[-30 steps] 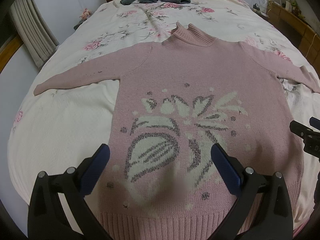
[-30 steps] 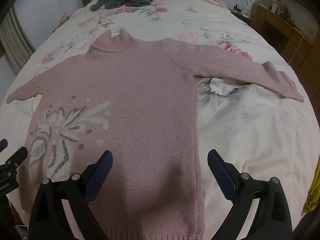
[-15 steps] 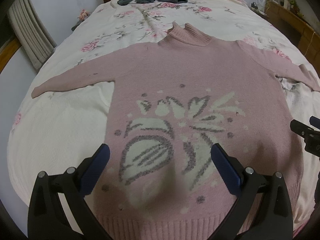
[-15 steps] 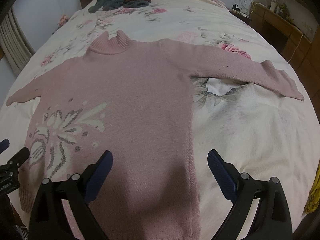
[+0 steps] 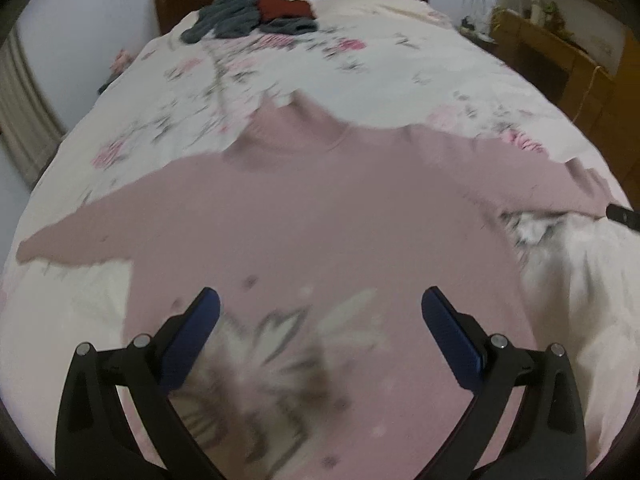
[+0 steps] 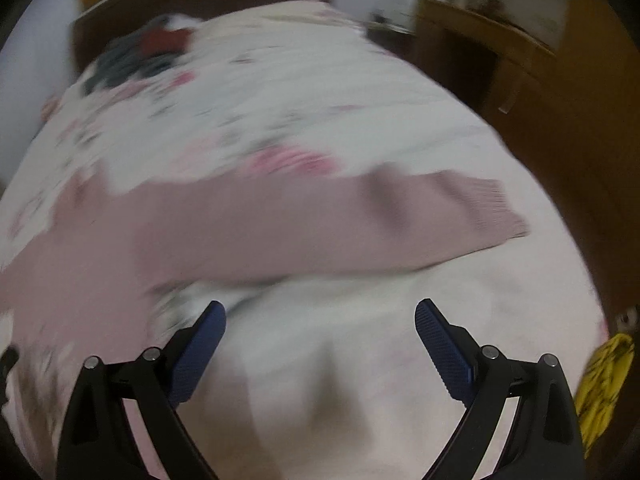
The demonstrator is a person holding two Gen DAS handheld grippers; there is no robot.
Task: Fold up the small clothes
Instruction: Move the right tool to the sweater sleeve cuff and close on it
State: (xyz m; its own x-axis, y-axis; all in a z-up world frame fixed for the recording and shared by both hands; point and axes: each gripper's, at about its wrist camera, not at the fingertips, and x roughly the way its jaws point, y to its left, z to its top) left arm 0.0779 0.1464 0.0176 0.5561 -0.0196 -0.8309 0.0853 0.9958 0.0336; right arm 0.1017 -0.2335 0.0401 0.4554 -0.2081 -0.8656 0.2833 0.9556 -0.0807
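Pink sweater (image 5: 320, 216) lies flat, front up, across the centre of the floral bed (image 5: 400, 52), sleeves spread to either side (both views blurred). Left tongs (image 5: 320, 320), lower centre of frame, are spread wide above the patterned chest, gripping nothing. Right tongs (image 6: 320, 332), likewise spread and empty, sit over bare bedding below the sweater's sleeve (image 6: 400, 216). Pile of grey and red clothes (image 5: 256, 16) rests at upper centre, near the headboard.
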